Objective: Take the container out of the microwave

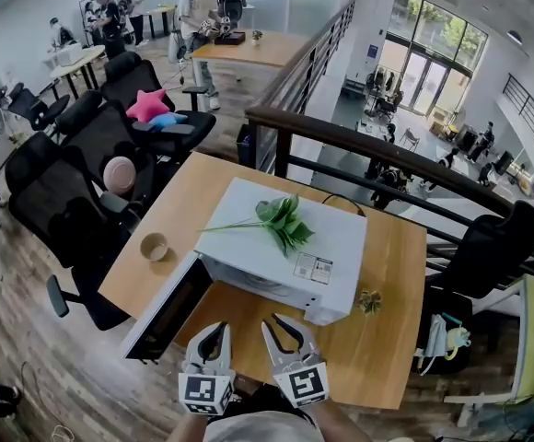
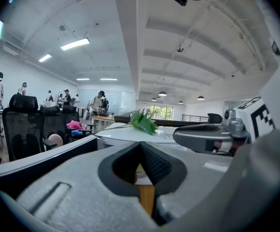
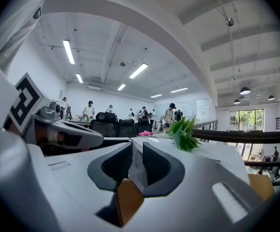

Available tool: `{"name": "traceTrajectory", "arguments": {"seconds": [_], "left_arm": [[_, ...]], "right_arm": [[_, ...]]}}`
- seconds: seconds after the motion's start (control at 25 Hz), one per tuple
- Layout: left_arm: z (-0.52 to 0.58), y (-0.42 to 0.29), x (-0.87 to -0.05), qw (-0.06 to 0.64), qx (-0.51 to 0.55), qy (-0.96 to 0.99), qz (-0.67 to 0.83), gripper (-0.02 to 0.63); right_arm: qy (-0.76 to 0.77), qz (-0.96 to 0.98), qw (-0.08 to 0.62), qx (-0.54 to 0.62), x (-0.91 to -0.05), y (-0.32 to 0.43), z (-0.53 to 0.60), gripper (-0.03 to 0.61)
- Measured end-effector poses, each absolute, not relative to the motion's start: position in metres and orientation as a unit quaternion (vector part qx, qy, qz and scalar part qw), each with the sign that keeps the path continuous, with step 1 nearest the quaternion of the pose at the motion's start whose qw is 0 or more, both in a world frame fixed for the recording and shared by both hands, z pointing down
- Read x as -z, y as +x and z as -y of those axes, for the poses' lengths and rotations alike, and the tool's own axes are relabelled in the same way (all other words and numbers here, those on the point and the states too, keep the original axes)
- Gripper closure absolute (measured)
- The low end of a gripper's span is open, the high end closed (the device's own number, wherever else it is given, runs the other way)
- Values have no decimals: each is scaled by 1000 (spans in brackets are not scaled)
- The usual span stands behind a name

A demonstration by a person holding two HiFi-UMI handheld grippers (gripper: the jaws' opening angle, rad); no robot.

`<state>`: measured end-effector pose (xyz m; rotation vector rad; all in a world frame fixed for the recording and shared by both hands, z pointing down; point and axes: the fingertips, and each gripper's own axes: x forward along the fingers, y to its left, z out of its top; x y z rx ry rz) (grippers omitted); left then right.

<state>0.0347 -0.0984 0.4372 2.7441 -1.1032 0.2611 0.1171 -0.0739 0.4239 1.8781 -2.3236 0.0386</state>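
Container, out of sight, judged still inside the open microwave [image 1: 290, 247]; left gripper [image 1: 214, 328] was closed on nothing, right gripper [image 1: 271, 320] parted and empty; a blind reach risked clipping the door [image 1: 166, 311] or tipping the container.

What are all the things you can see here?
table: one, wooden, under everything.
microwave: one, white, on the table, door open.
leafy sprig: one, green, on top of the microwave.
cup: one, beige, on the table left of the microwave.
office chairs: several, black, left of the table.
star cushion: one, pink, on a chair.
left gripper: one, grey, jaws together, before the microwave.
right gripper: one, grey, jaws apart, empty.
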Motion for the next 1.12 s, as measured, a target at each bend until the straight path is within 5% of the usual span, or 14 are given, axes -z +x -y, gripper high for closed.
{"name": "traceTrajectory", "arguments": {"seconds": [1.12], "left_arm": [[163, 35, -498, 129, -128, 917, 355, 611]], "right_arm": [[617, 769, 159, -54, -490, 118, 143, 492]]}}
